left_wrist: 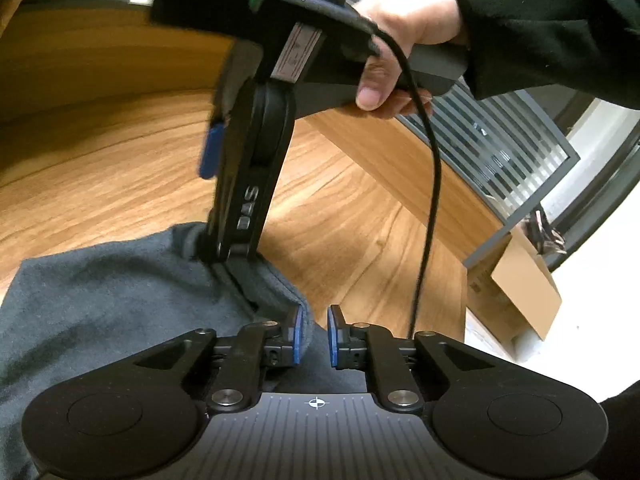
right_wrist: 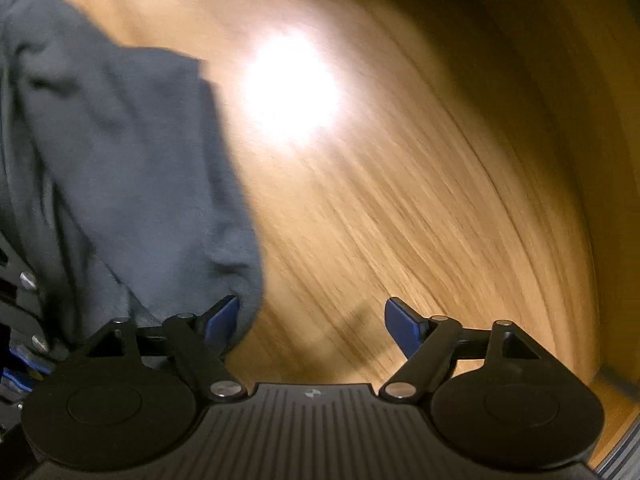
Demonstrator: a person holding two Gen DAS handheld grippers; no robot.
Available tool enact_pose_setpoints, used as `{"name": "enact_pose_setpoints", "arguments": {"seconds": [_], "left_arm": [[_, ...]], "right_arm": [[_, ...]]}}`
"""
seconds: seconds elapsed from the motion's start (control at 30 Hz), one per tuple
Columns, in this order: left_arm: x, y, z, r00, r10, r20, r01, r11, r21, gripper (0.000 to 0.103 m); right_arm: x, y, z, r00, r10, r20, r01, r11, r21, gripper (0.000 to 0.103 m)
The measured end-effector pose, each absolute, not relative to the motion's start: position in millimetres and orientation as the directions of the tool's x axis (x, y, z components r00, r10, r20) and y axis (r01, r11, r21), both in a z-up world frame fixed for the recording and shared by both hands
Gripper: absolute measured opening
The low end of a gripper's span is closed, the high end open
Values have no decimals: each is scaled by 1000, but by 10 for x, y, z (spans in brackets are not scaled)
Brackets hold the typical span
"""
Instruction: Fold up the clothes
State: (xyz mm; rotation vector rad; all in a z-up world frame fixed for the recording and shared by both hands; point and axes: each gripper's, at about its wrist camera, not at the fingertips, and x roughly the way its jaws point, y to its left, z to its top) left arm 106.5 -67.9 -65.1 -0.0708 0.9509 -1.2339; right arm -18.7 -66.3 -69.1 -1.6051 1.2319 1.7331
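Note:
A dark grey garment [left_wrist: 100, 300] lies on the wooden table [left_wrist: 352, 216]. Its rounded right edge sits between the blue pads of my left gripper [left_wrist: 314, 336]; the jaws stand a little apart, the cloth touches only the left pad, and the gripper is open. A hand [left_wrist: 404, 36] in a black sleeve holds my right gripper [left_wrist: 212, 216] steeply downward, one fingertip on the garment's far edge. In the right wrist view, blurred, the right gripper [right_wrist: 312, 320] is wide open over bare wood [right_wrist: 400, 200], its left pad against the garment's [right_wrist: 120, 152] corner.
A black cable [left_wrist: 434, 168] hangs from the right gripper across the table. The table's right edge runs diagonally; beyond it stand a striped glass panel [left_wrist: 500, 152] and a cardboard box [left_wrist: 528, 284]. Part of the left gripper shows at the left edge [right_wrist: 20, 300].

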Motion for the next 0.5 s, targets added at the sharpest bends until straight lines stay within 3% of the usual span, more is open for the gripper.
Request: {"name": "enact_pose_setpoints", "arguments": {"seconds": [0.23,0.5], "left_arm": [[1328,-578,-715,143,-773,-618,718,511,-473,14],[1782,-534,-1060,260,-613,-746,598,709,-375,12]], "right_arm": [[166,-528,-534,-263,-160,-952,-898,-321,302,83],[586,-669,-431,-262,-58,-963,-951,-152,268,84]]}}
